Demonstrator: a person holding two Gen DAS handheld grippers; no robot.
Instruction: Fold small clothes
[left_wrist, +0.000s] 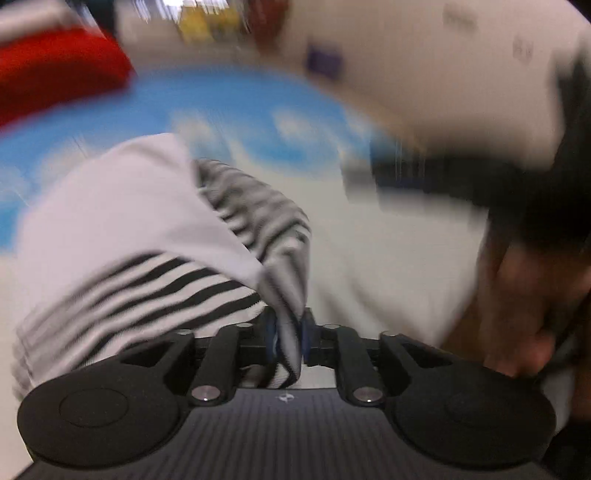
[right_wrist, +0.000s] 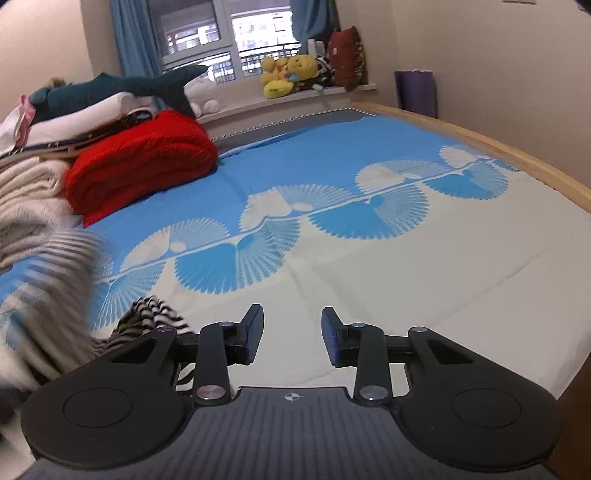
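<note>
striped garment (left_wrist: 147, 221) hangs unfolded, pinched in the left gripper (left_wrist: 288, 332) above the bed sheet (right_wrist: 369, 277); right gripper (right_wrist: 291, 332) is parted and empty, so folding looks barely begun.

In the right wrist view the bed (right_wrist: 369, 277) fills the middle of the frame. A folded blanket (right_wrist: 140, 162) lies on it at upper left, with a pile of clothes (right_wrist: 74, 110) behind and left of it. Plush toys (right_wrist: 288, 74) sit on the windowsill (right_wrist: 280, 99) at top centre, behind the bed. The striped garment (right_wrist: 147, 317) lies on the bed at lower left, partly behind the right gripper (right_wrist: 291, 336).
</note>
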